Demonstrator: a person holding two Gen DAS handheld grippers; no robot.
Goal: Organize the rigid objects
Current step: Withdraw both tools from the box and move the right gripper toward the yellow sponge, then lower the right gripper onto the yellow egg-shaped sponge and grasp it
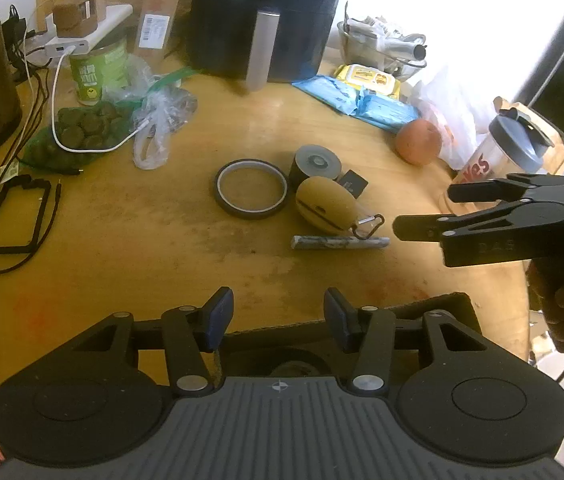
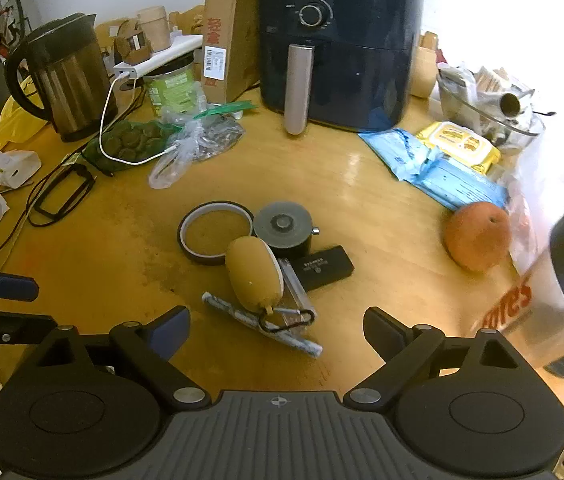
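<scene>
Jaws of both grippers stand open and empty: right gripper (image 2: 277,326) wide, left gripper (image 1: 278,312) narrower. We judge the yellow pouch (image 2: 253,273) mid-counter (image 2: 362,200) the likely target; close across its narrow width, clear of the carabiner (image 2: 288,320). We count one tape ring (image 2: 185,226), one grey-lidded tin (image 2: 282,226), one black case (image 2: 326,267), one marbled stick (image 2: 302,344)

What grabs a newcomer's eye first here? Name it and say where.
The big dark air fryer at the back of the wooden table, then the small cluster mid-table: a tape ring, a round grey-lidded tin and a yellow egg-shaped case touching each other. An orange fruit sits apart to the right.
</scene>
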